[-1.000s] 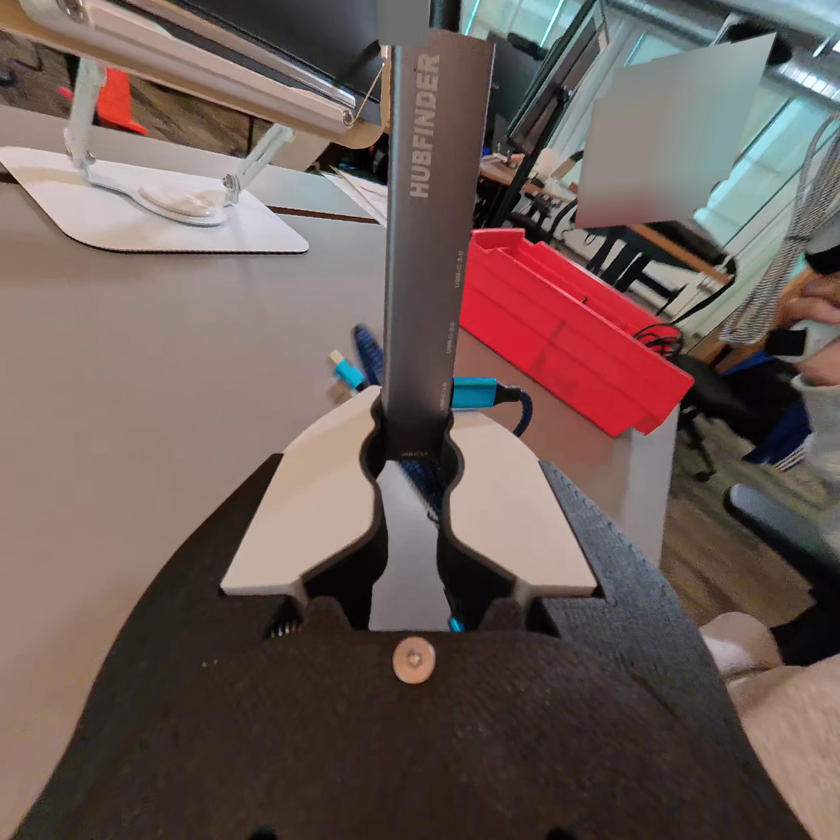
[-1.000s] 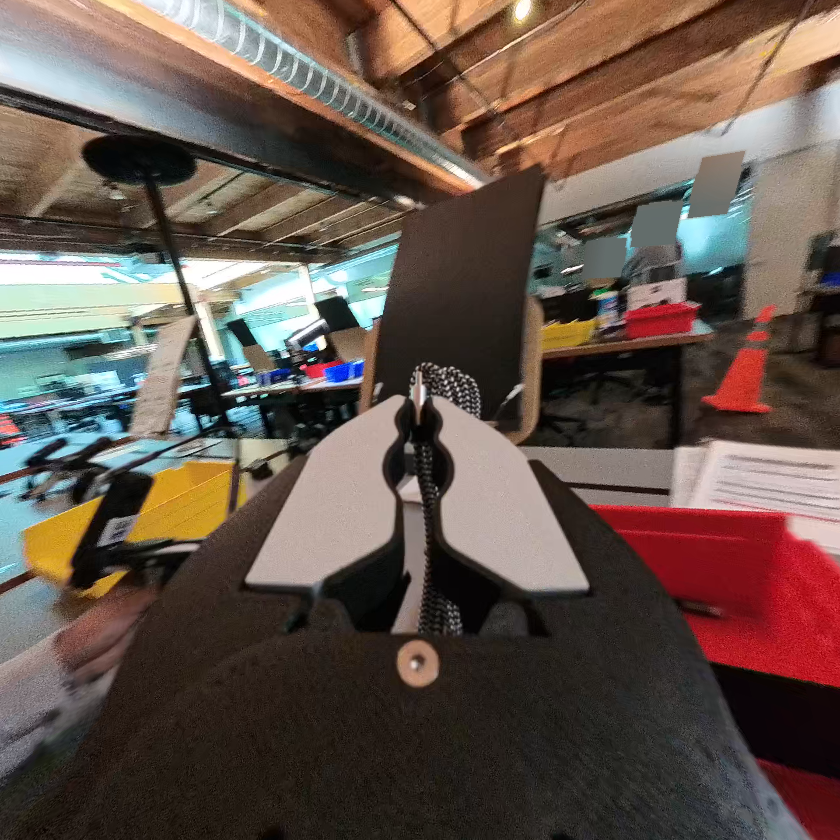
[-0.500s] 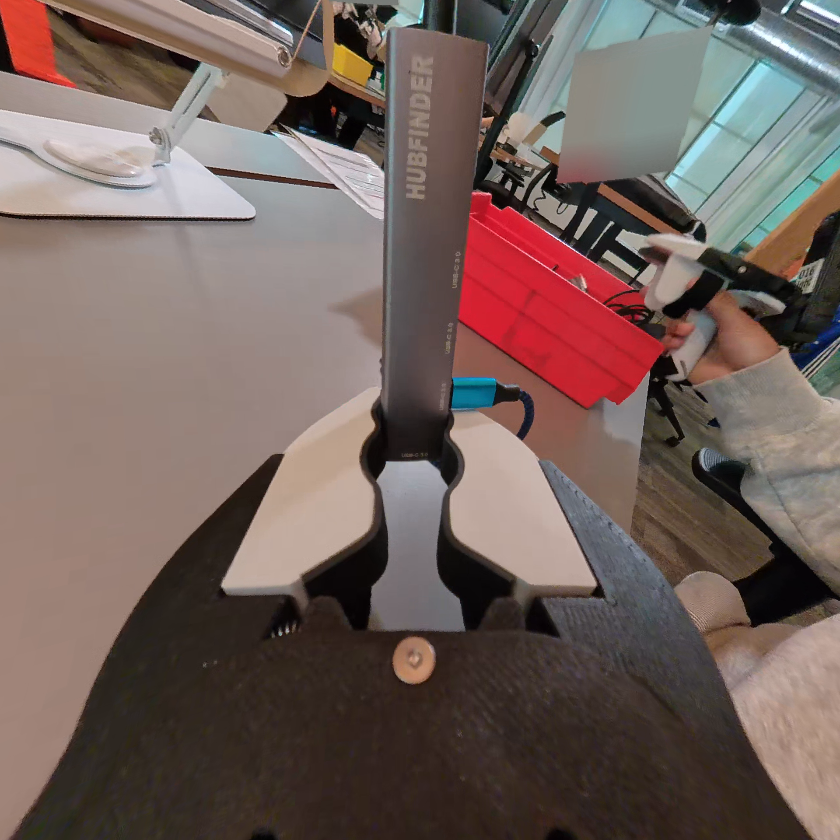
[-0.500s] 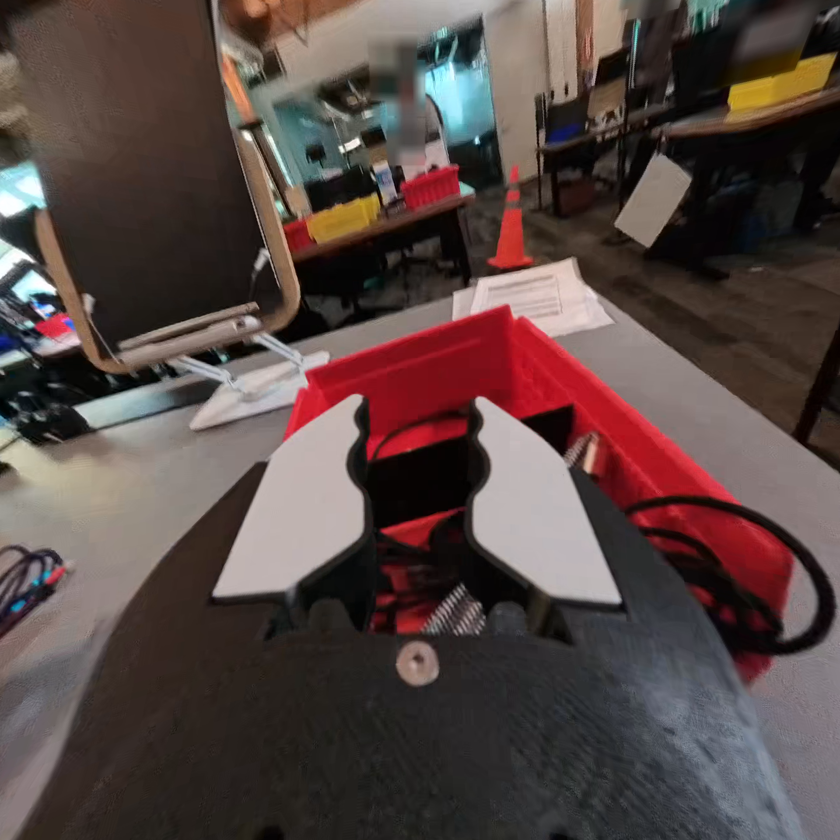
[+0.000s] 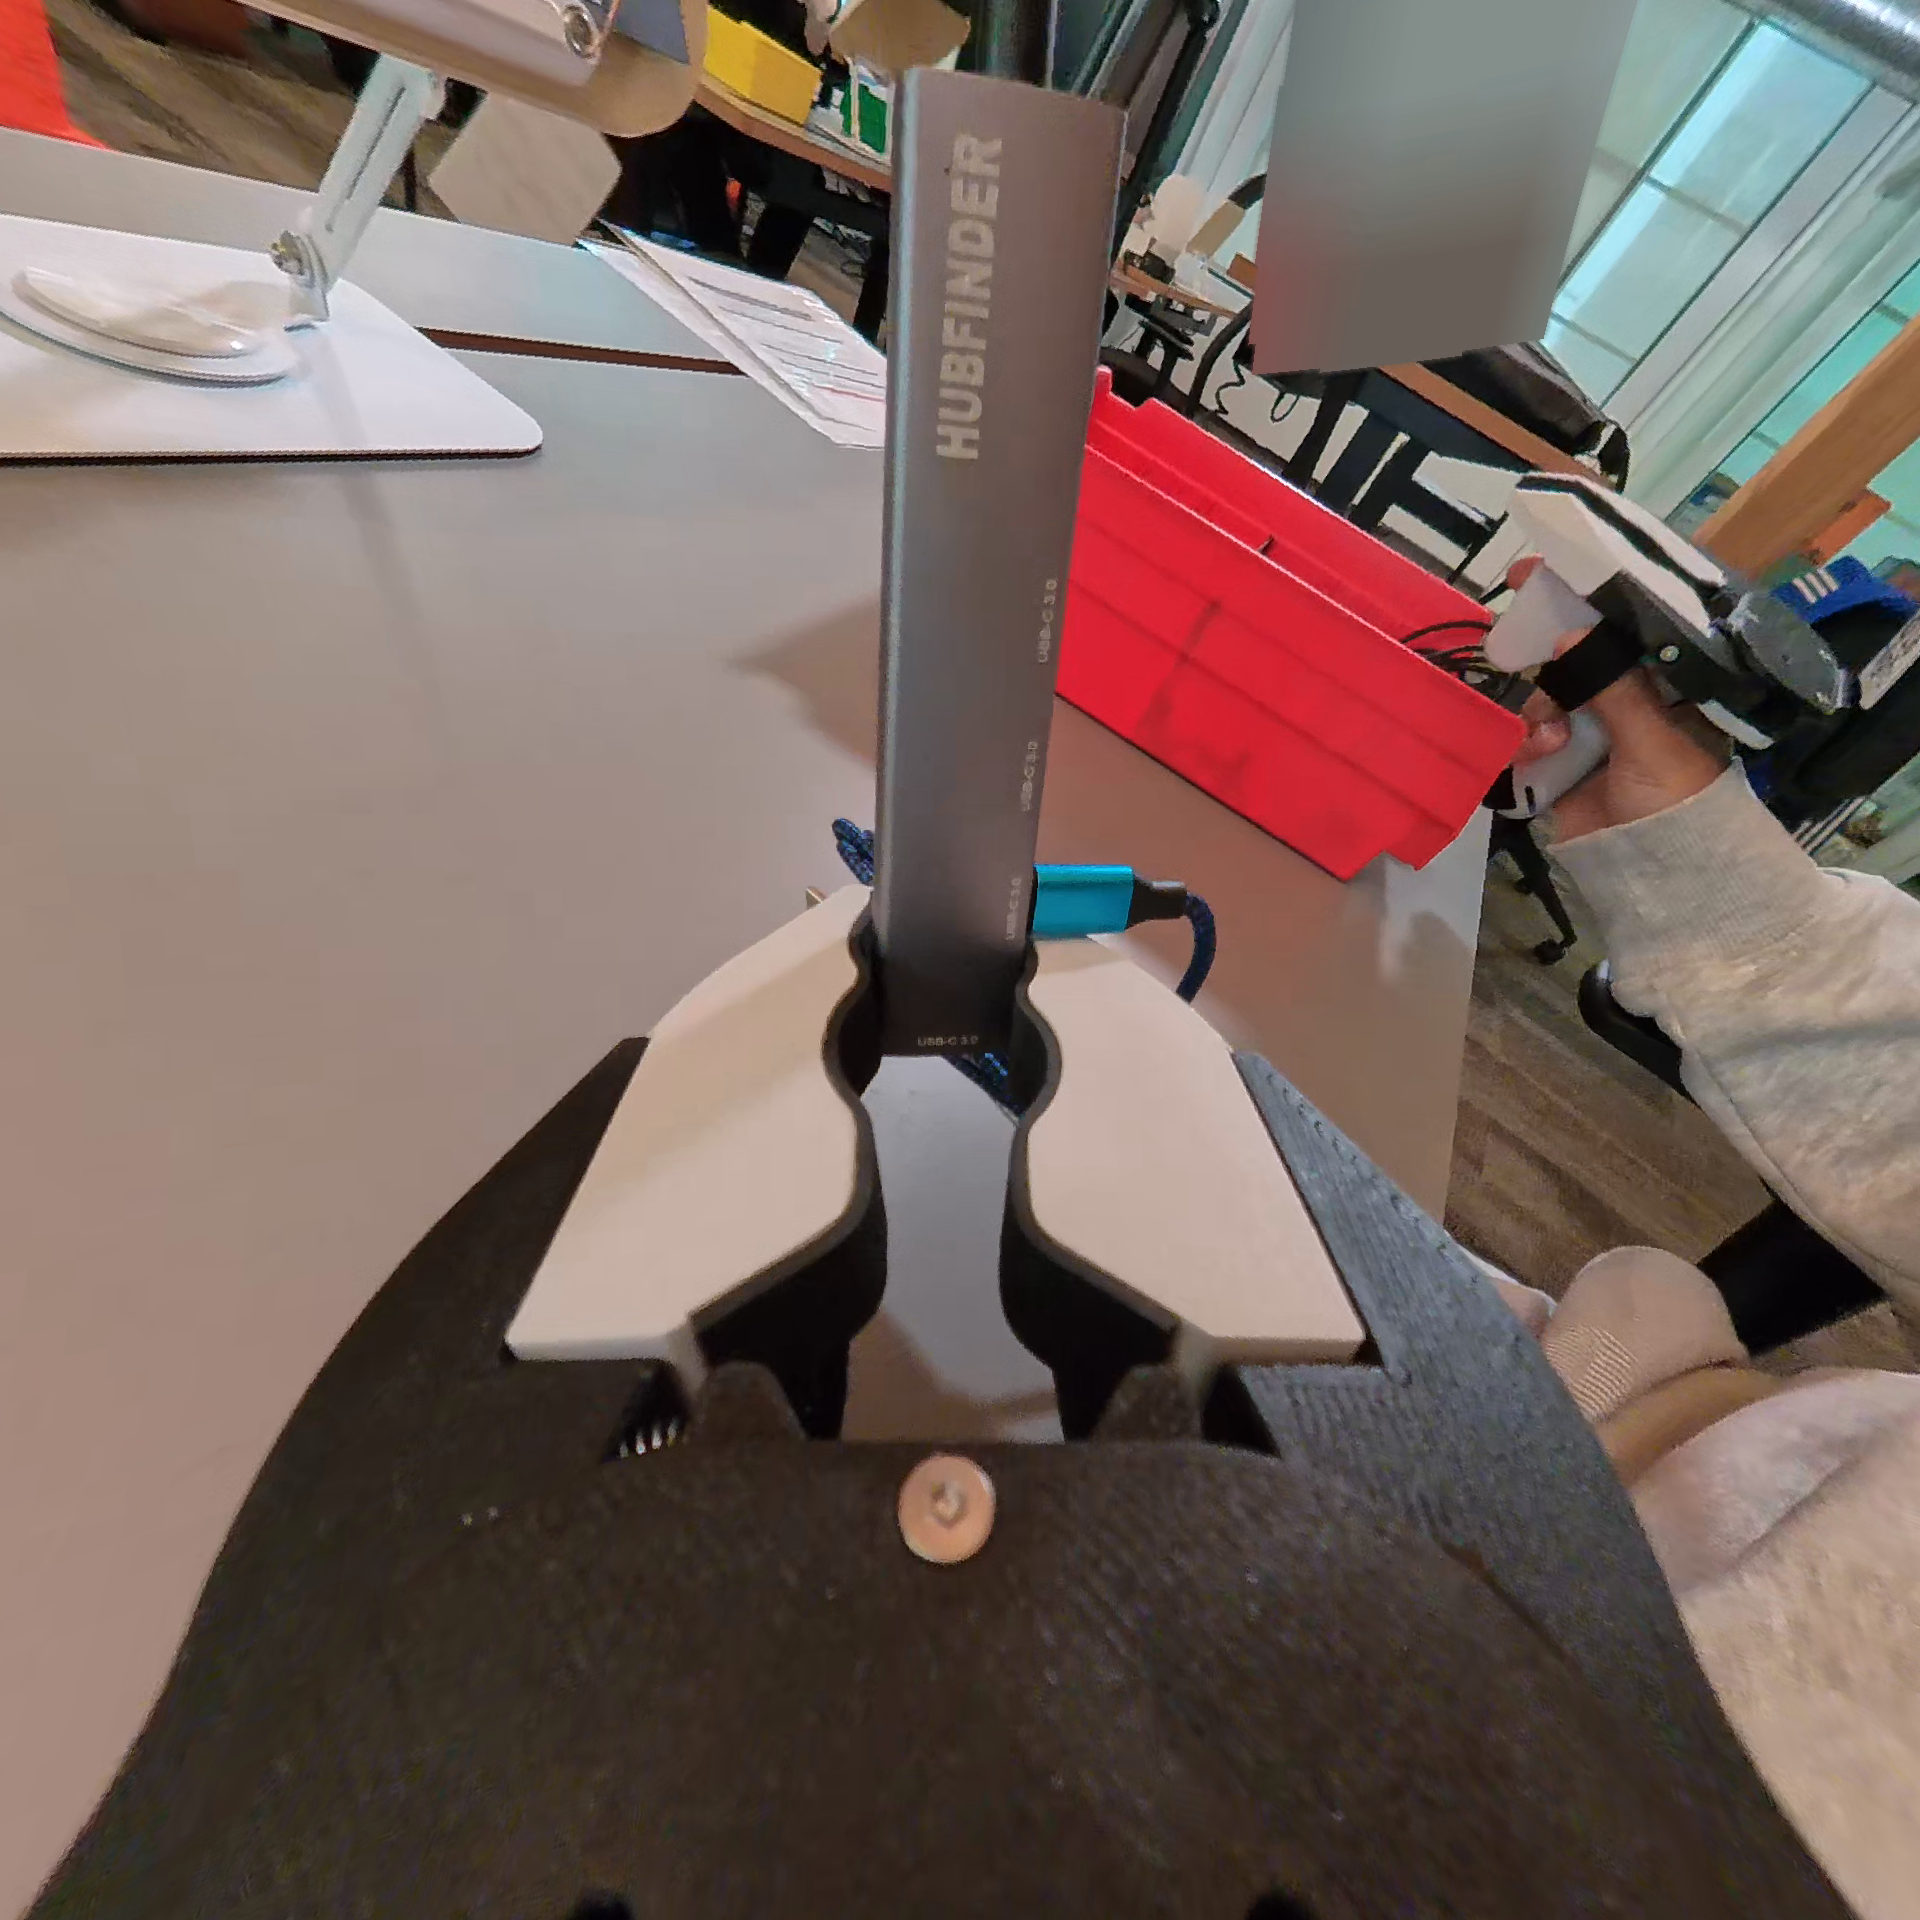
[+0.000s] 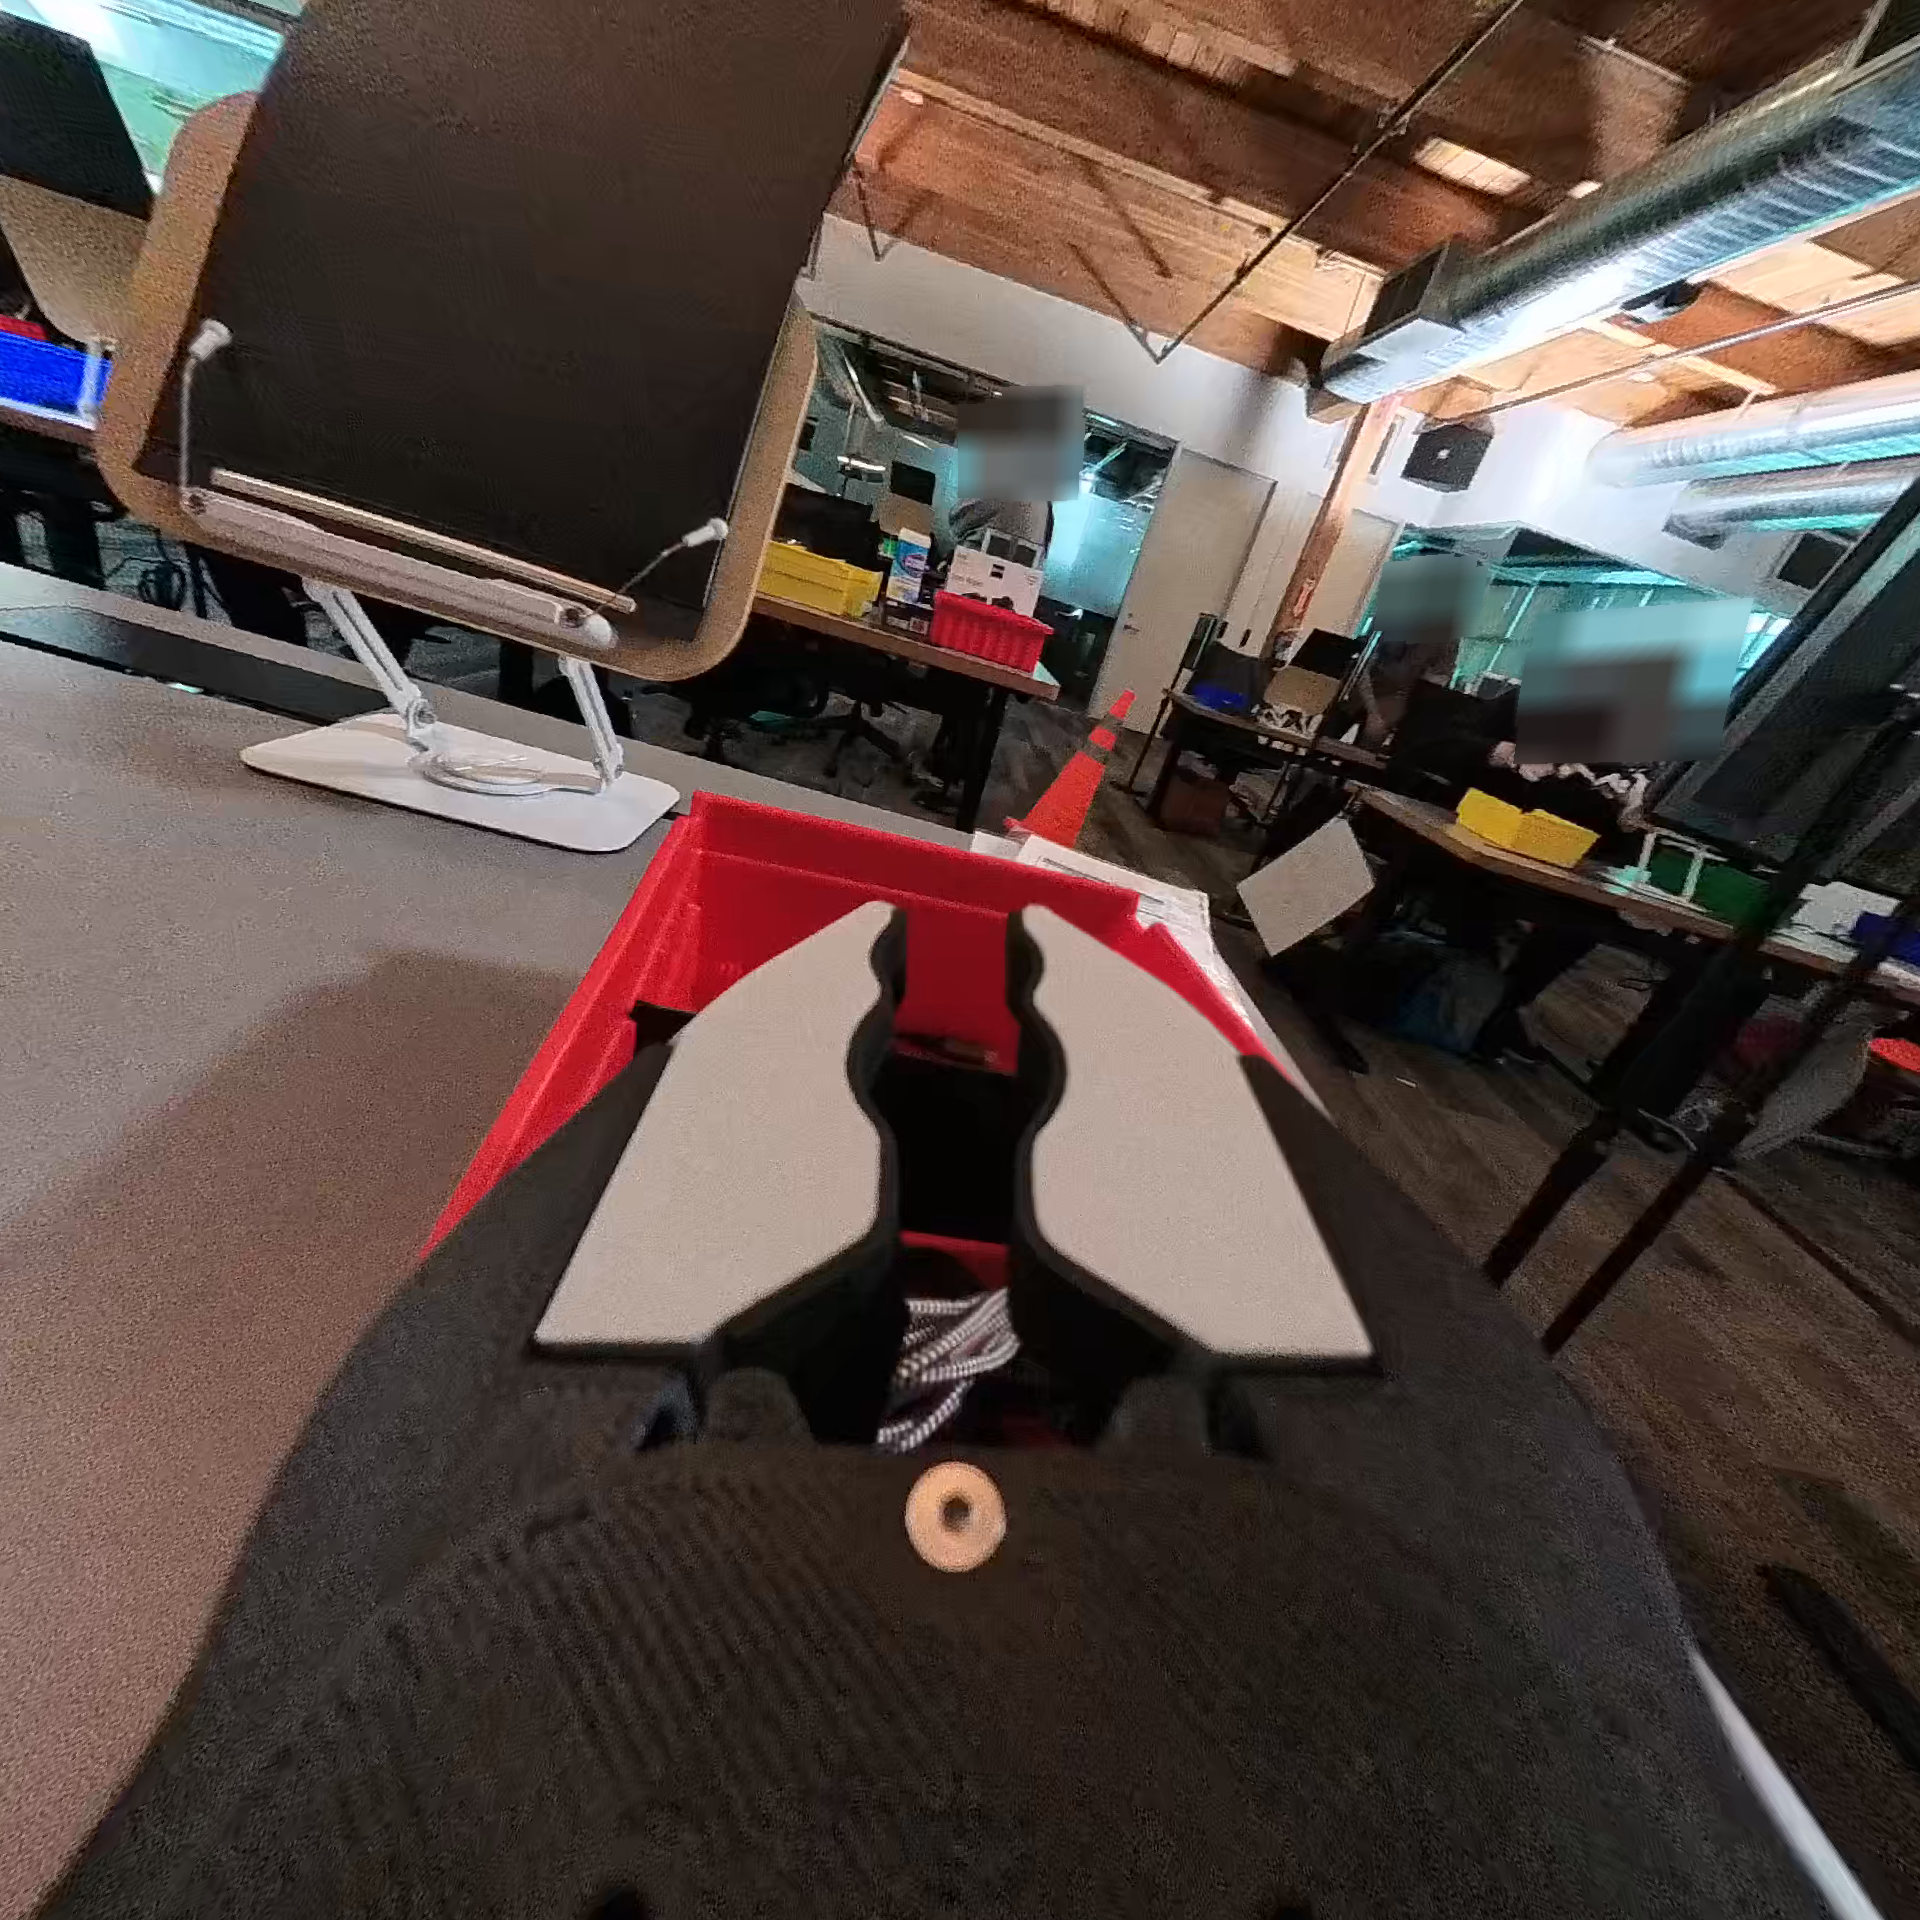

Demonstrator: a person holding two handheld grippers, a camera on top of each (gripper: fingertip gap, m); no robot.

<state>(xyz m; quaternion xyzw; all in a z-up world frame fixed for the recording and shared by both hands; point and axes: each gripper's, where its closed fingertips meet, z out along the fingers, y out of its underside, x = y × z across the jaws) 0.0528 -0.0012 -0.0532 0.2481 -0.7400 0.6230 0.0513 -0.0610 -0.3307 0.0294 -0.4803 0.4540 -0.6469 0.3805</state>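
My left gripper (image 5: 943,935) is shut on a long grey USB hub (image 5: 987,499) and holds it upright above the grey table (image 5: 416,779). A blue-headed braided cable (image 5: 1112,900) is plugged into the hub's right side just above the fingers. My right gripper (image 6: 954,925) is open and empty, over the near end of the red bin (image 6: 790,894). A black-and-white braided cable (image 6: 951,1351) lies in the bin below the jaws. The right gripper (image 5: 1600,603) also shows in the left wrist view, in a hand beside the red bin (image 5: 1247,665).
A laptop on a white stand (image 6: 457,769) is at the table's far left. Printed sheets (image 5: 769,343) lie behind the bin. The table edge (image 5: 1455,1039) drops off to the right, by a person's sleeve (image 5: 1766,1039). An orange cone (image 6: 1081,779) stands on the floor beyond. My hands' fingertips stand some 35 cm from each other.
The right gripper let go of the black-and-white cable, opened, and swung down over the red bin. The left gripper kept its hold on the hub, turning slightly.
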